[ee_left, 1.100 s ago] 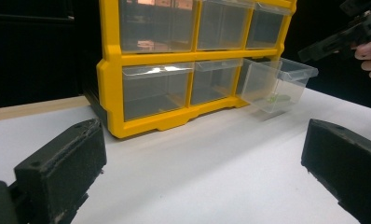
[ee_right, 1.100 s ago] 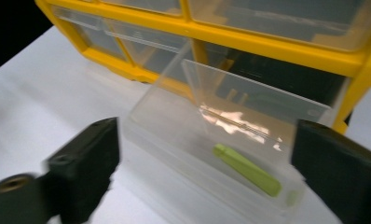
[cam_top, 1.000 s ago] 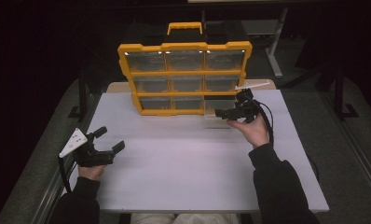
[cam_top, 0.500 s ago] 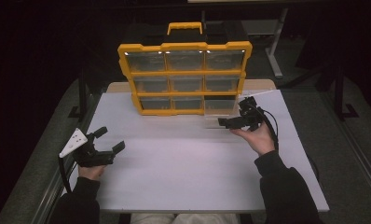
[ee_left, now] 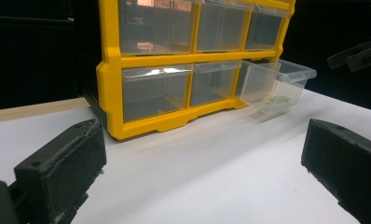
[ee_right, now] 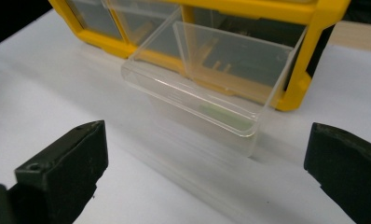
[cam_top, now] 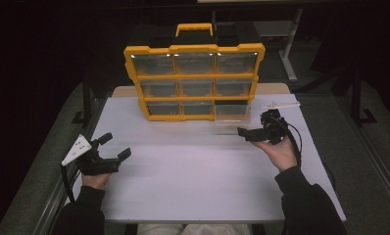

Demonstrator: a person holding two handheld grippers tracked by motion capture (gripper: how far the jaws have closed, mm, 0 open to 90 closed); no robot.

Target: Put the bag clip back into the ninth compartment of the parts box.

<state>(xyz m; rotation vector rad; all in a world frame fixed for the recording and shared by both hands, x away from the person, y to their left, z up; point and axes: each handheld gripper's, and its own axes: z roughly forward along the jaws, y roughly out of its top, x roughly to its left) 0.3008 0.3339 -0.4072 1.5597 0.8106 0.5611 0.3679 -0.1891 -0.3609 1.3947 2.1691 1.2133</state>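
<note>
A yellow organiser (cam_top: 195, 77) with clear drawers stands upright at the back of the white table (cam_top: 198, 181). Its bottom-right drawer (cam_top: 231, 115) is pulled out onto the table. In the right gripper view this clear drawer (ee_right: 207, 100) holds a small green piece (ee_right: 223, 115). My right gripper (cam_top: 243, 133) is open just in front of the drawer, its jaws wide apart (ee_right: 207, 140) and not touching it. My left gripper (cam_top: 116, 146) rests open near the table's left edge, empty (ee_left: 202, 140). The left gripper view looks at the organiser (ee_left: 110, 84) and the drawer (ee_left: 277, 81).
A wooden board (cam_top: 276, 89) lies under the organiser at the back. A thin white strip (cam_top: 280, 105) lies right of the drawer. Bare white tabletop spreads between the two hands. Dark floor and metal stand legs (cam_top: 290, 54) surround the table.
My right gripper has drawn back from the drawer toward the person. The left gripper has stayed still.
</note>
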